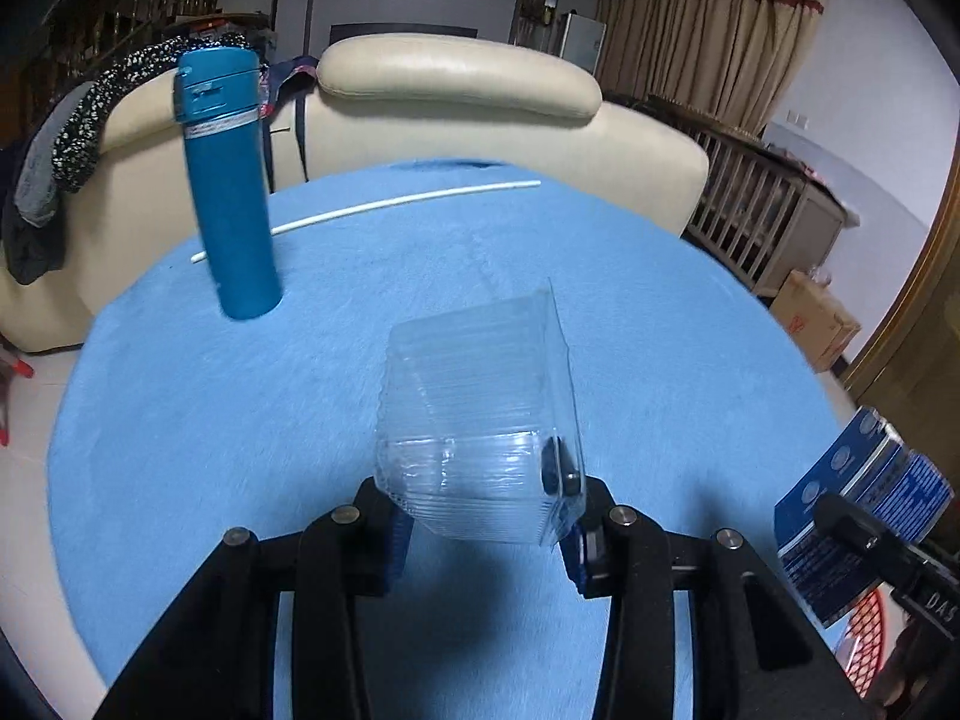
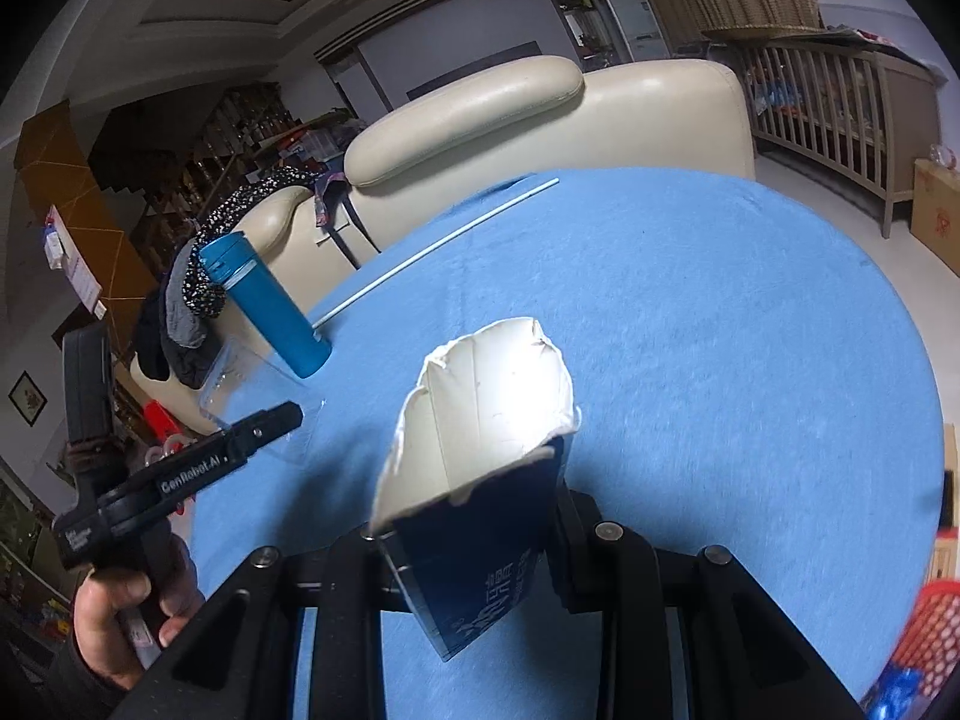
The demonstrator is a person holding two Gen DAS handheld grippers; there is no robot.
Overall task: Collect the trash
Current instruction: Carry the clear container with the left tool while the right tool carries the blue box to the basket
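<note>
Clear glossy plastic tub (image 1: 480, 438) above a matt, fuzzy blue cloth-covered bench (image 1: 660, 312).
Torn cardboard carton (image 2: 480, 468): printed outside, pale smooth lining.

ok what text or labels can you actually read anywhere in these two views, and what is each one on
"GenRobot.AI": white print on the arm of the left gripper, seen in the right wrist view.
"DAS": on the right gripper body, cut off by the frame edge.
Blue carton: pale print, too tilted to read.
Cardboard box: red mark, too blurred.
Blue flask: band illegible.

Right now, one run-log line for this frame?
left gripper: shut on clear plastic container | right gripper: shut on torn blue carton | both above blue table
</note>
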